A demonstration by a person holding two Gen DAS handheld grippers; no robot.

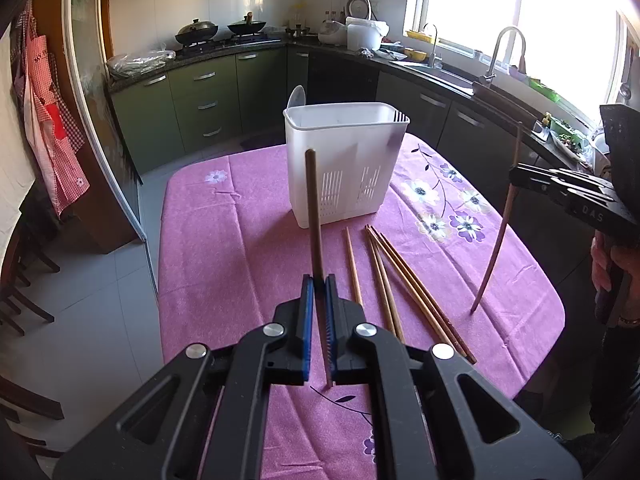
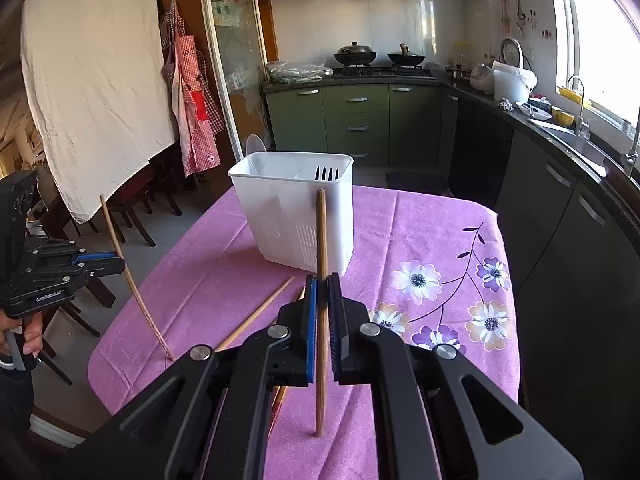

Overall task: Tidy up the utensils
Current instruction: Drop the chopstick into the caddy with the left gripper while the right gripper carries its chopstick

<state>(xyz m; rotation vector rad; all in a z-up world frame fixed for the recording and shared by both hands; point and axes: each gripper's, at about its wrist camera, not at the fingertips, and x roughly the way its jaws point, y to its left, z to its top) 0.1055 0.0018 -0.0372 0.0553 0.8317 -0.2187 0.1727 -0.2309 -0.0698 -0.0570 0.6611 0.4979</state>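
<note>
A white slotted utensil holder (image 1: pixel 344 168) (image 2: pixel 296 216) stands on the purple flowered tablecloth (image 1: pixel 224 240) at the table's far end. My left gripper (image 1: pixel 319 280) is shut on a brown chopstick (image 1: pixel 314 208), held nearly upright with its lower tip just above the cloth. My right gripper (image 2: pixel 321 278) is shut on another wooden chopstick (image 2: pixel 321 232), also upright. Each gripper shows in the other's view: the right gripper (image 1: pixel 516 174) with its chopstick (image 1: pixel 498 240), and the left gripper (image 2: pixel 122 262) with its chopstick (image 2: pixel 140 300). Several loose chopsticks (image 1: pixel 384 276) lie in front of the holder.
The table edge drops to a tiled floor (image 1: pixel 100 300) on the left. Dark chairs (image 2: pixel 132 204) stand beside the table. A kitchen counter with a sink and tap (image 1: pixel 496 56) runs along the right, and green cabinets (image 2: pixel 356 120) stand behind the holder.
</note>
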